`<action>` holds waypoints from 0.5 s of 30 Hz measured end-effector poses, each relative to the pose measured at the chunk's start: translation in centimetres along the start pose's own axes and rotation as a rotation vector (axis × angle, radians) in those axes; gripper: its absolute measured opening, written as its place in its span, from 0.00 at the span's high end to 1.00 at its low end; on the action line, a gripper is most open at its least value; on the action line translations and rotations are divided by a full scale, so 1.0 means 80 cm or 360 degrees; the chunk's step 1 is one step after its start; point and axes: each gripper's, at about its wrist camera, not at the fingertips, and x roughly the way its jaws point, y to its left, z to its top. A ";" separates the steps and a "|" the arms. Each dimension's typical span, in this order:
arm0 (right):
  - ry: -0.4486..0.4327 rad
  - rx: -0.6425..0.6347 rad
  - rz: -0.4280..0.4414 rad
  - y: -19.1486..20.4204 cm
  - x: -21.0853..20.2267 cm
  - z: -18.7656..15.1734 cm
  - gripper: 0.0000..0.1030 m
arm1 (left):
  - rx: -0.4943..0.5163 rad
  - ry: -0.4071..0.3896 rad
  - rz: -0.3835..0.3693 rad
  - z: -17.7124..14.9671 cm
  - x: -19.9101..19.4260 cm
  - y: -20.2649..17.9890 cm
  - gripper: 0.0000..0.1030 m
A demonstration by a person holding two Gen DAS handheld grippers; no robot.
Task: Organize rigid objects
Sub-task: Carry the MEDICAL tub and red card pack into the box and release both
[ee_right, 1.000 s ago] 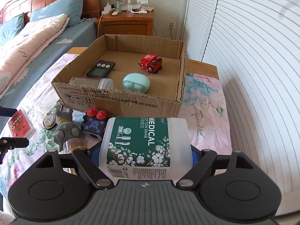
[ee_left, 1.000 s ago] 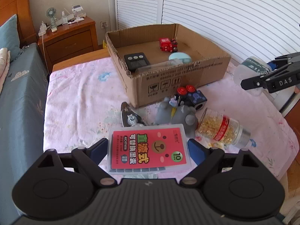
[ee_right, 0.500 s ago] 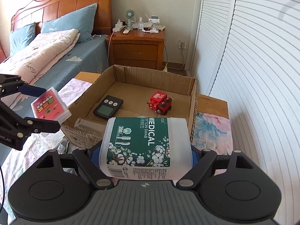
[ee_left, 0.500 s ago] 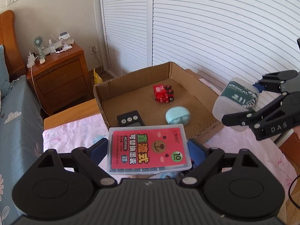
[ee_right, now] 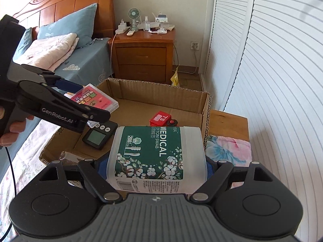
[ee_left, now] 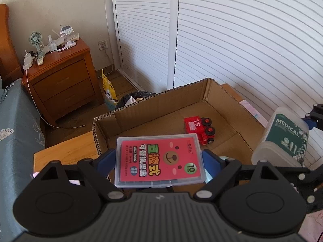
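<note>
Cardboard box [ee_right: 203,104]: it stands open on the table, and both carried things hang above it or at its edge.
Left gripper [ee_left: 159,161]: its two blue pads are closed against the short sides of the clear refill case [ee_left: 158,160] with the red bear label; the case lies flat, over the near left part of the box.
Right gripper [ee_right: 156,161]: it is clamped on the white cotton swab jar [ee_right: 156,157], which lies sideways over the near wall of the box.
Inside the box: a red toy truck [ee_left: 198,128] near the far right, a black timer [ee_right: 100,134] near the left, and something mint-coloured mostly hidden under the case.
Step in hand, as I judge: to put both things down in the box.
How to do it well: lower the case onto bare cardboard behind the timer, not on it, and open only when it is low. The jar is round and can roll, so I would lay it against a wall, away from the truck.
Risk: the two grippers are near; it seems better that one goes first.
</note>
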 end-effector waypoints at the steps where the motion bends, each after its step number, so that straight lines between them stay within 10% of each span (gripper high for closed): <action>1: 0.0006 0.0002 -0.0001 -0.001 0.003 0.000 0.16 | -0.0005 0.0010 0.0013 0.003 0.008 0.001 0.13; 15: 0.0028 0.0026 -0.0005 -0.007 0.028 0.013 0.16 | -0.0082 -0.0104 0.0124 0.014 0.008 0.020 0.09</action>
